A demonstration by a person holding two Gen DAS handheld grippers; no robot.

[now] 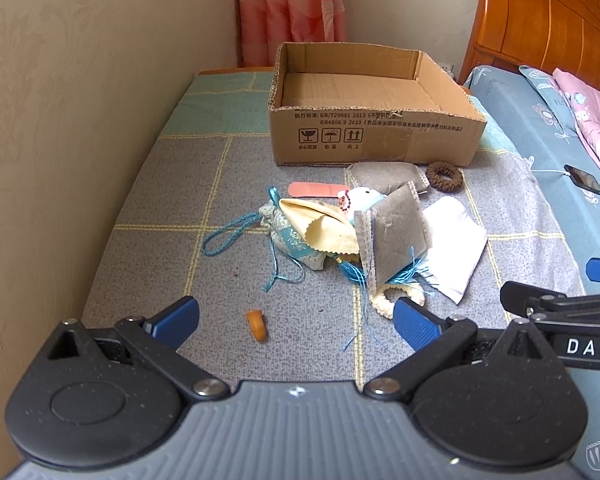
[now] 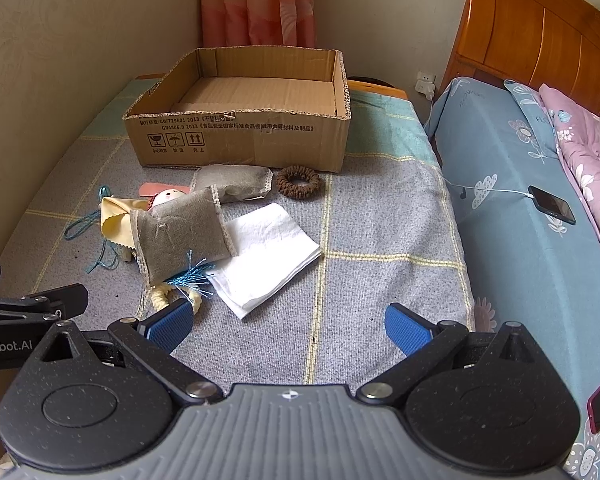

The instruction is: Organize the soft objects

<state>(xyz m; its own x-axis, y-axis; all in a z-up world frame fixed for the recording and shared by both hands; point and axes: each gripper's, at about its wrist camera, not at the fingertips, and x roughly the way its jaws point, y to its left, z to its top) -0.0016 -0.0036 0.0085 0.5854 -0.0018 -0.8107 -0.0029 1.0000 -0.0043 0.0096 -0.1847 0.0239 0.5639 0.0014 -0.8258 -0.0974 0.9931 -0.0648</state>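
An open, empty cardboard box stands at the back of a grey checked mat. In front of it lies a heap of soft things: two grey sachets, a yellow cloth, a blue drawstring pouch, a small doll, a white folded cloth and a brown scrunchie. A small orange piece lies alone near the front. My left gripper is open and empty, short of the heap. My right gripper is open and empty, just in front of the white cloth.
A wall runs along the left. A bed with a blue sheet lies on the right, with a phone on a cable and a pink quilt. A wooden headboard and a pink curtain stand behind.
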